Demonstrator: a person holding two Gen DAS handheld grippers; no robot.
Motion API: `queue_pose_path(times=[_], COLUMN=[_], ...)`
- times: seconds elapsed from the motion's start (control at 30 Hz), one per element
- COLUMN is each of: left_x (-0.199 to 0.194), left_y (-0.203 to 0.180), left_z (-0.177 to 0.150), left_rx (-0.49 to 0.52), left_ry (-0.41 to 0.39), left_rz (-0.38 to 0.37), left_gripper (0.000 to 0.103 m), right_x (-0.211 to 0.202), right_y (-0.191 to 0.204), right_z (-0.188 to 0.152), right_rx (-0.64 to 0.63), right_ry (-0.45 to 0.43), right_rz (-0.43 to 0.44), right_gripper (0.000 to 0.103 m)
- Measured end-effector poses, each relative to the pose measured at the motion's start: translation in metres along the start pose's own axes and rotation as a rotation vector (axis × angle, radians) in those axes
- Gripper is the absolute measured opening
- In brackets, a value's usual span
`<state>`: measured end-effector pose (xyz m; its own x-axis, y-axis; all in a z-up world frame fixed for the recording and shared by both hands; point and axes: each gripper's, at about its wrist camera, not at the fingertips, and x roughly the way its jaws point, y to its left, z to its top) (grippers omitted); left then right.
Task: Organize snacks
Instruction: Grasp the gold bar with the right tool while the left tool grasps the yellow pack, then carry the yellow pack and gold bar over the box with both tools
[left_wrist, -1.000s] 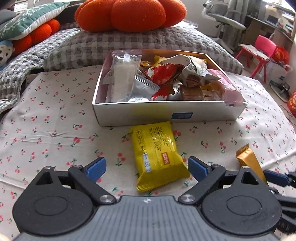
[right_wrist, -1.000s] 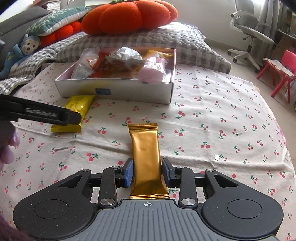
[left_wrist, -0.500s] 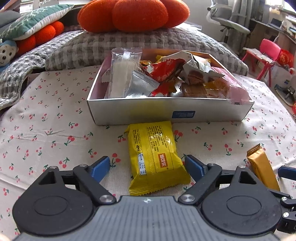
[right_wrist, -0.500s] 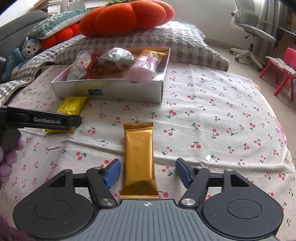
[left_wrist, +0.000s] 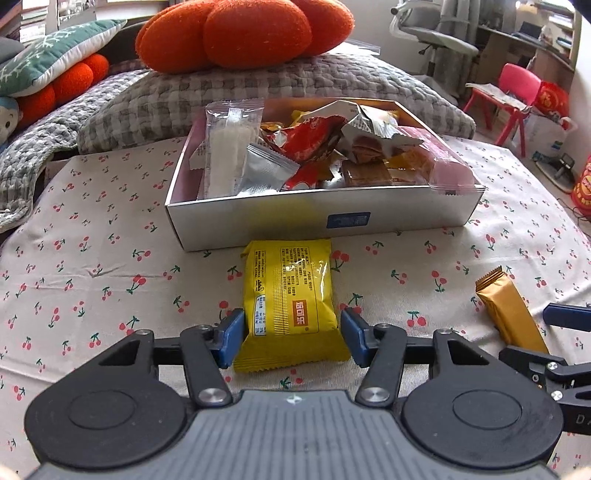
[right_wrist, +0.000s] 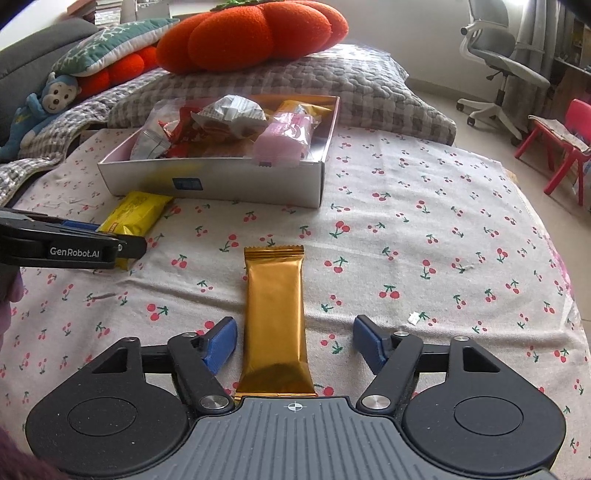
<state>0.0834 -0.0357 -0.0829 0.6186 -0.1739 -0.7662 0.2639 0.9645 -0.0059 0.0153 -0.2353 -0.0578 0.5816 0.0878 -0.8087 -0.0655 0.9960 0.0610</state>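
A yellow snack packet (left_wrist: 291, 295) lies on the cherry-print cloth just in front of the silver box (left_wrist: 277, 221), which holds several wrapped snacks. My left gripper (left_wrist: 291, 339) straddles the packet's near end. Its jaws are closing, and the blue pads (left_wrist: 232, 339) touch both side edges. A gold snack bar (right_wrist: 275, 314) lies lengthwise between the jaws of my right gripper (right_wrist: 295, 347). Those jaws are closing slightly, with a gap on each side of the bar. The right wrist view also shows the left gripper (right_wrist: 74, 247), the yellow packet (right_wrist: 136, 214) and the box (right_wrist: 240, 181).
A grey checked pillow (left_wrist: 280, 88) with an orange pumpkin cushion (left_wrist: 243, 33) lies behind the box. A blue monkey plush (right_wrist: 44, 110) sits at the far left. Off the bed on the right stand an office chair (right_wrist: 498, 62) and a red child's chair (right_wrist: 561, 147).
The left jaws have narrowed from wide apart to the yellow packet's sides. The right jaws, which were shut on the gold bar, have spread, and the bar now lies free between them.
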Motion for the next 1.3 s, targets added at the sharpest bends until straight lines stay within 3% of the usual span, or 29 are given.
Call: queue_pose_path(times=[0.2, 0.3, 1.3], left_x=[-0.003, -0.005, -0.046], left_y=[0.002, 0.002, 0.029], left_z=[0.002, 0.002, 0.021], left_rx=[-0.010, -0.003, -0.188], left_ry=[0.016, 0.021, 0.060], left_rz=[-0.006, -0.011, -0.187], left_gripper=[0.046, 0.045, 0.044], right_x=[-0.002, -0.002, -0.031], right_y=[-0.001, -0.001, -0.028], right_z=[0.004, 0.004, 0.043], right_rx=[0.010, 0.011, 0.298], right_ry=[-0.004, -0.001, 0.047], right_rz=[0.011, 0.019, 0.116], right_gripper=[0.037, 0.031, 0.029])
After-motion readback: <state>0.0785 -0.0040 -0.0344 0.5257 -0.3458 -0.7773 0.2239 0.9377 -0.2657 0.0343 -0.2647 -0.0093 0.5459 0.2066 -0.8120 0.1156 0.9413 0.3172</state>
